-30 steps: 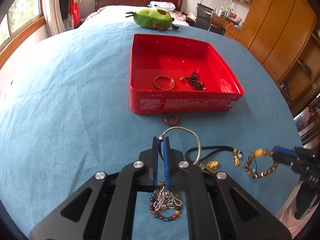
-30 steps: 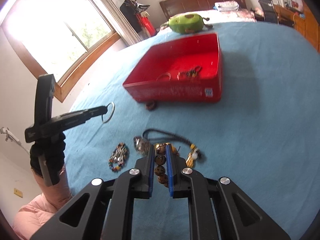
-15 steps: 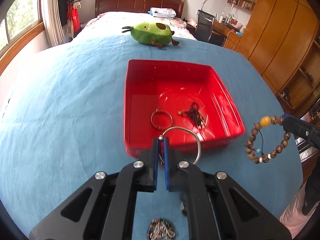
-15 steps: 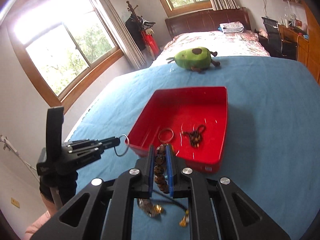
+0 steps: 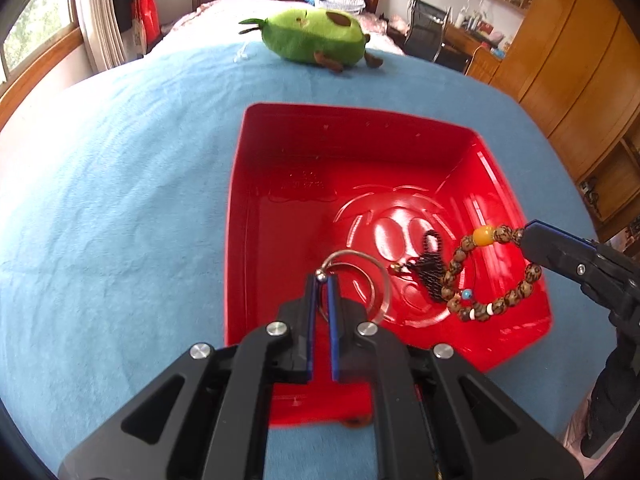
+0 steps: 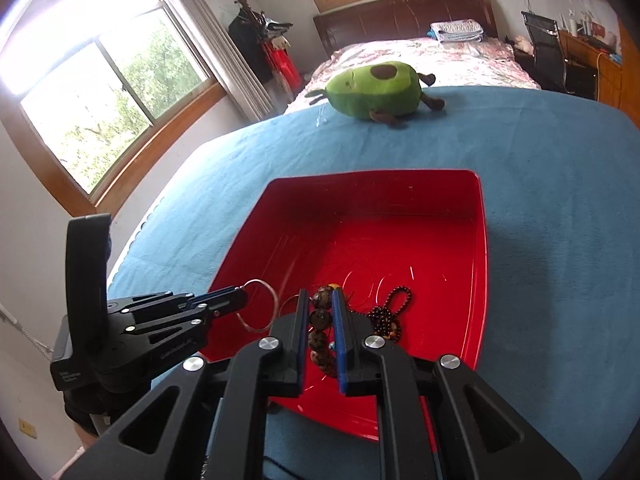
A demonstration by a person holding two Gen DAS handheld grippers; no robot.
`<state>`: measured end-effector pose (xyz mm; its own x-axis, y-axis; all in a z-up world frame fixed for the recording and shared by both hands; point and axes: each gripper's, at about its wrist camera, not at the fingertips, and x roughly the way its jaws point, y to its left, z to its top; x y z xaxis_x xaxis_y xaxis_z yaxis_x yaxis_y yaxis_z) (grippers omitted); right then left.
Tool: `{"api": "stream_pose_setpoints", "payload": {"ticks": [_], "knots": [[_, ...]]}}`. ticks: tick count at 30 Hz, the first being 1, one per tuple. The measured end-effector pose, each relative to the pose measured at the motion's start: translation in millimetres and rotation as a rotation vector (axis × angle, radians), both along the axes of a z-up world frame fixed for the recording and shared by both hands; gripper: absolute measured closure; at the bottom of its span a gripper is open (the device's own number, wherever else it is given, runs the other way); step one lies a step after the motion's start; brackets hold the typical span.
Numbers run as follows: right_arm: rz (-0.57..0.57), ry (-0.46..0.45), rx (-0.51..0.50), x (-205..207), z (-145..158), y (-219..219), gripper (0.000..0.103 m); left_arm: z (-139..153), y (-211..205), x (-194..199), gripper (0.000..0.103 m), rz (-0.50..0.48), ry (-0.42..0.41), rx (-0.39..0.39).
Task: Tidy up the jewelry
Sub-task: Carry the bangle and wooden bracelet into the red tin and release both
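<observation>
A red tray (image 5: 280, 152) (image 6: 478, 264) sits on the blue cloth. My left gripper (image 5: 322, 280) (image 6: 236, 298) is shut on a silver bangle (image 5: 382, 276) (image 6: 272, 300) and holds it over the tray's near left part. My right gripper (image 6: 321, 300) (image 5: 528, 236) is shut on a brown bead bracelet (image 5: 460, 256) (image 6: 320, 318) with one orange bead, hanging over the tray's near right part. In the tray lie a dark bead strand (image 5: 430, 268) (image 6: 390, 312) and a thin ring (image 5: 352, 270), partly hidden behind the bangle.
A green avocado plush toy (image 5: 314, 36) (image 6: 374, 90) lies on the cloth beyond the tray. A bed, a window, a chair and wooden cabinets stand around. A small brown ring (image 5: 356, 422) shows at the tray's near edge.
Both grippers have risen from the cloth and moved forward over the tray, each carrying its piece. The loose jewelry on the cloth has dropped out of view.
</observation>
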<state>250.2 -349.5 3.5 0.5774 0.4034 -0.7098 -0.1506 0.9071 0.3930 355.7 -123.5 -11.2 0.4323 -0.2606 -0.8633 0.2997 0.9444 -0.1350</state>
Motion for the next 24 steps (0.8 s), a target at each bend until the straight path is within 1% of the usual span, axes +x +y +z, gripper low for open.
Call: {"api": "stream_pose_setpoints", "payload": {"ticks": [6,10,12,13,15,16,22,24], "knots": [[-0.028,0.047,-0.025,9.9,-18.3,-6.1,0.092,-15.7,1.7,15.9,0.099,0.018,0.028,0.014],[-0.045,0.061,-0.05,9.9,-22.6,-7.4,0.092,-22.7,2.1,19.1,0.099,0.019,0.045,0.02],[-0.052,0.067,-0.064,10.5,-24.3,-6.8,0.092,-22.9,0.4,19.1,0.097,0.011,0.041,0.03],[-0.055,0.068,-0.076,10.7,-24.8,-6.5,0.09,-22.8,0.1,18.6,0.095,0.009,0.043,0.032],[-0.084,0.057,-0.123,9.9,-24.4,-7.0,0.085,-21.3,0.2,19.3,0.095,0.009,0.046,0.024],[-0.093,0.051,-0.138,9.3,-23.3,-7.3,0.079,-20.8,1.3,19.1,0.094,0.009,0.047,0.019],[-0.095,0.028,-0.138,-2.5,-14.6,-8.0,0.079,-11.6,6.0,12.7,0.088,0.007,0.037,-0.005],[-0.092,0.021,-0.138,-7.2,-11.2,-7.3,0.079,-5.0,7.1,8.4,0.077,0.005,0.017,-0.011]]}}
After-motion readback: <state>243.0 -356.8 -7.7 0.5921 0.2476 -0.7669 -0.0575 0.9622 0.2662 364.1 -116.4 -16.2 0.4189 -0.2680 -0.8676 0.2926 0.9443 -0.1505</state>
